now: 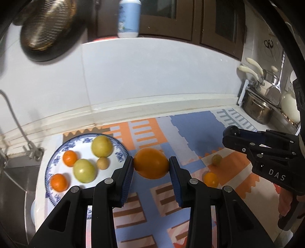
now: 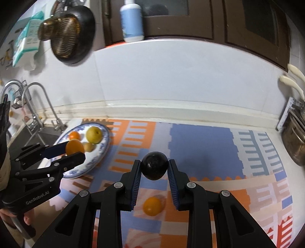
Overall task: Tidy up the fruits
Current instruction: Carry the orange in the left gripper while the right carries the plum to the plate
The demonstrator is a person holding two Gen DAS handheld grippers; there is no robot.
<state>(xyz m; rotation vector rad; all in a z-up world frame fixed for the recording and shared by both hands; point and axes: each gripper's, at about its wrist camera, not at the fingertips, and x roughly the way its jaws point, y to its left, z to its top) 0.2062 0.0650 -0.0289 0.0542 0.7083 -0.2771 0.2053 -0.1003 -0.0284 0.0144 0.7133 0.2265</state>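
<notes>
My left tool (image 1: 151,166) clamps an orange (image 1: 151,163) just right of the plate (image 1: 57,152); my right tool (image 2: 154,167) clamps a dark fruit (image 2: 154,165) above the bench. Either smooth round fruit could slip and roll.

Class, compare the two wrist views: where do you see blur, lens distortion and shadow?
Left wrist view: the dark hanging pan and blue-labelled white bottle are smeared, while the large orange fruit in the left gripper stays sharp. Right wrist view: the counter's back edge bows, and the small orange fruit casts a soft shadow on the patterned mat.
</notes>
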